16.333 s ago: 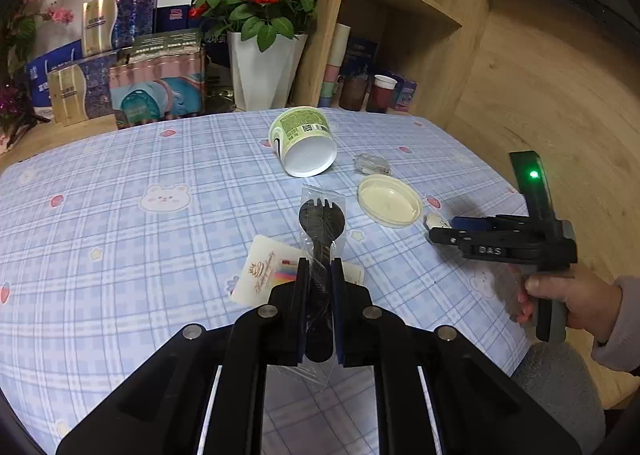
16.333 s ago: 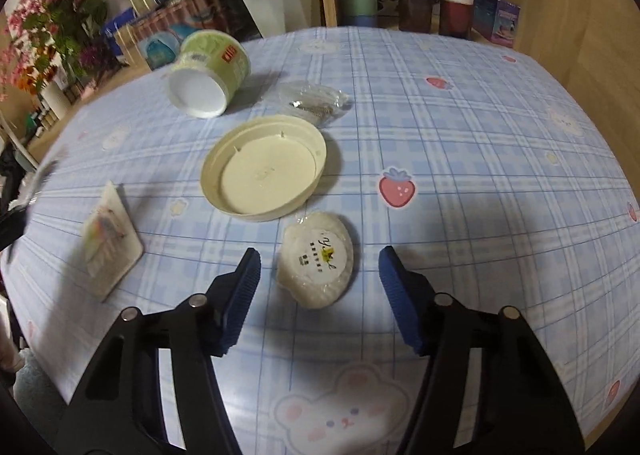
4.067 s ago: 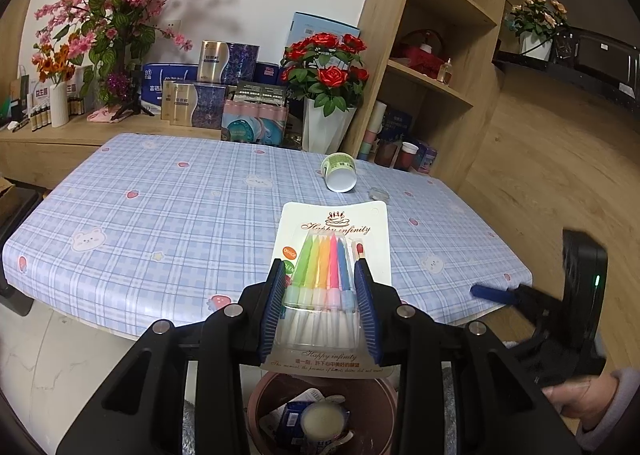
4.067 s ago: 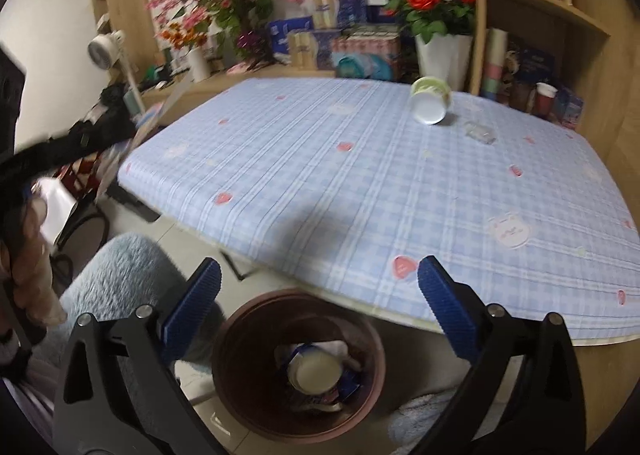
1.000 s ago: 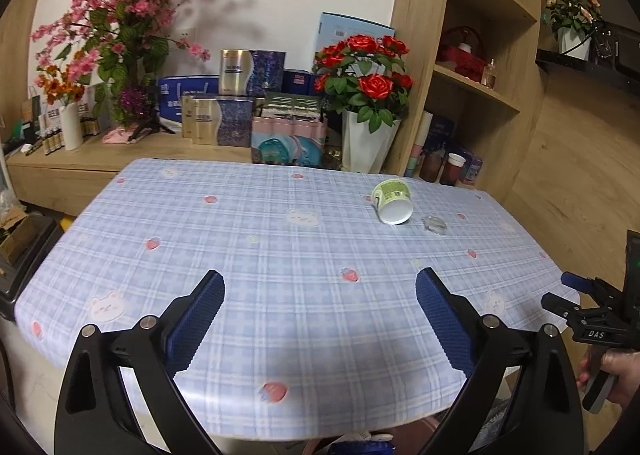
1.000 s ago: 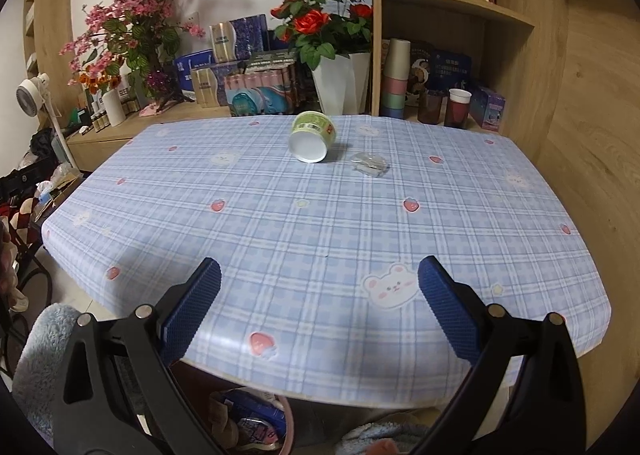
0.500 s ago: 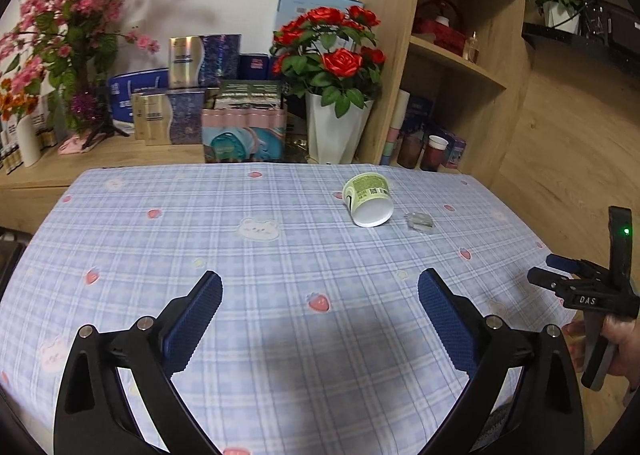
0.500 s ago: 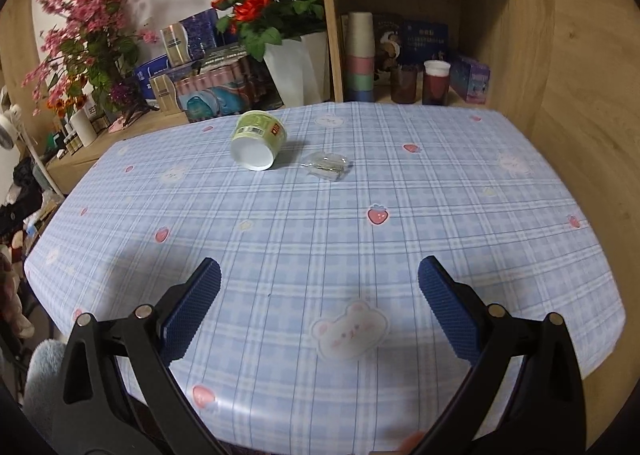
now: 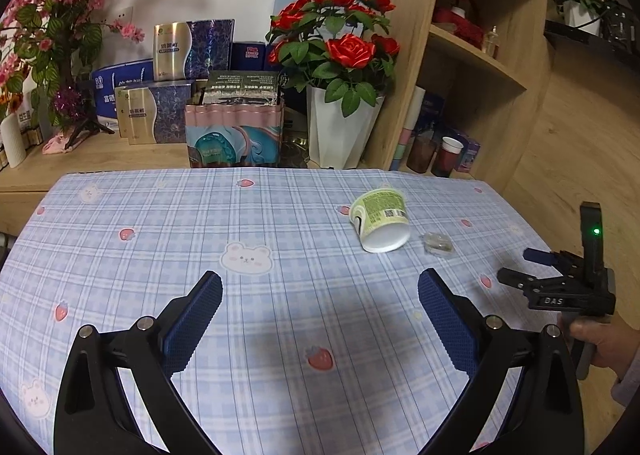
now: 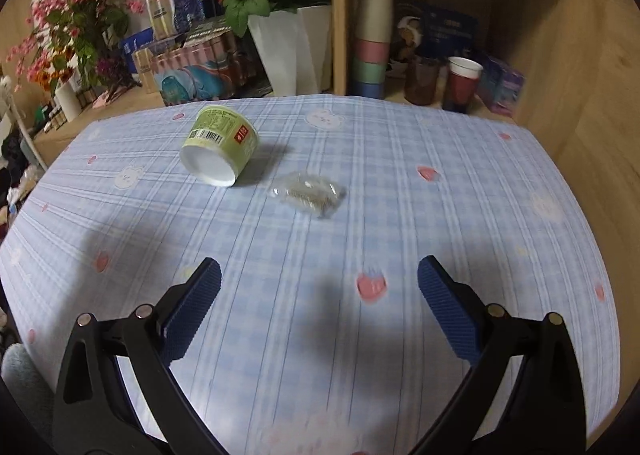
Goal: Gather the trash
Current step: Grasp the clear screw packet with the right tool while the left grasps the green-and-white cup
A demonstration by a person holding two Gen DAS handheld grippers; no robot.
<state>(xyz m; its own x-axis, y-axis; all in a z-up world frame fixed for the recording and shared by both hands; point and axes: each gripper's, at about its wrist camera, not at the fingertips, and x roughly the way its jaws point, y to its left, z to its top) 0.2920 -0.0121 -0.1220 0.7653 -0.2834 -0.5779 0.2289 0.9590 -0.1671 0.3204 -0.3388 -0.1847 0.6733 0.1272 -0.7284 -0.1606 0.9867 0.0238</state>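
Note:
A green and white paper tub (image 9: 380, 221) lies on its side on the blue checked tablecloth (image 9: 200, 239), its white bottom facing me. It also shows in the right wrist view (image 10: 218, 145). A small crumpled clear wrapper (image 9: 438, 244) lies just right of it, and in the right wrist view (image 10: 308, 193). My left gripper (image 9: 320, 319) is open and empty above the near middle of the table. My right gripper (image 10: 319, 307) is open and empty, short of the wrapper. It also shows at the right in the left wrist view (image 9: 530, 267).
A white vase of red roses (image 9: 340, 127) and several gift boxes (image 9: 234, 135) stand behind the table's far edge. A wooden shelf unit (image 10: 440, 27) at the back right holds stacked cups (image 10: 372, 43) and two cups (image 10: 460, 83).
Both grippers have moved forward over the table towards the tub and wrapper, which now look larger. Both stay open and empty. The bin under the table edge is out of view.

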